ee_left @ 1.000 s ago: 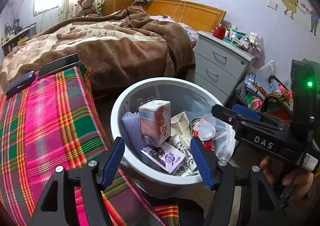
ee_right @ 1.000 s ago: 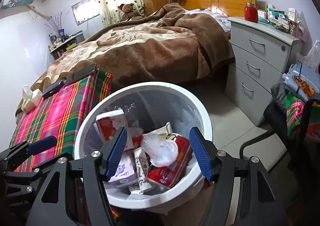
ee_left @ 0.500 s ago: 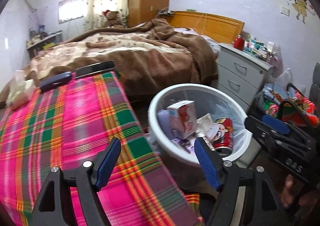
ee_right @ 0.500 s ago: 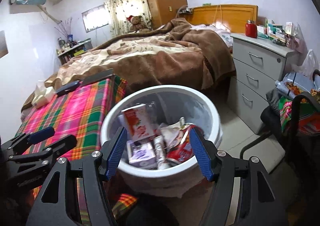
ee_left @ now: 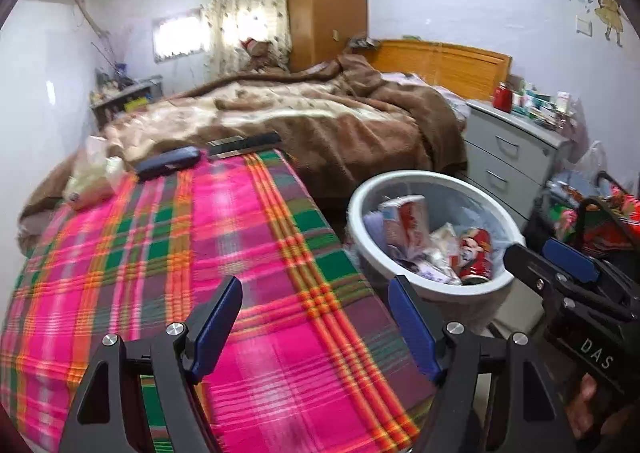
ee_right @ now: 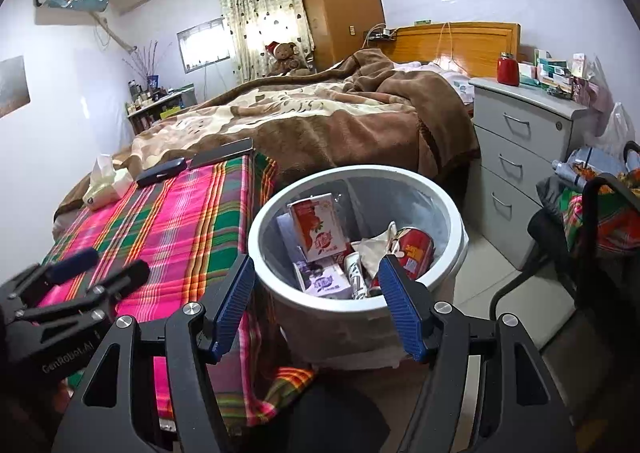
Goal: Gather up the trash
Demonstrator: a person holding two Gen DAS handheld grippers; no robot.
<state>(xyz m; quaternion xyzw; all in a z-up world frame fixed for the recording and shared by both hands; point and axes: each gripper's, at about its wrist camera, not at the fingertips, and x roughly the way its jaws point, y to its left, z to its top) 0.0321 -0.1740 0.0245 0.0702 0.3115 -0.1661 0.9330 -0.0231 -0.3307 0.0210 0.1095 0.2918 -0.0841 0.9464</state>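
A white trash bin stands on the floor beside the plaid-covered table. It holds a red-and-white carton, a red can, a purple-printed pack and crumpled paper. My left gripper is open and empty above the plaid cloth, left of the bin. My right gripper is open and empty, just in front of the bin's near rim. Each gripper shows at the edge of the other's view.
A tissue pack, a dark case and a flat black device lie at the table's far end. Behind is a bed with a brown blanket. Grey drawers stand right. A chair with bags is at far right.
Both grippers have pulled up and back from over the bin. The left has swung left over the plaid cloth. The bin now looks smaller and farther away.
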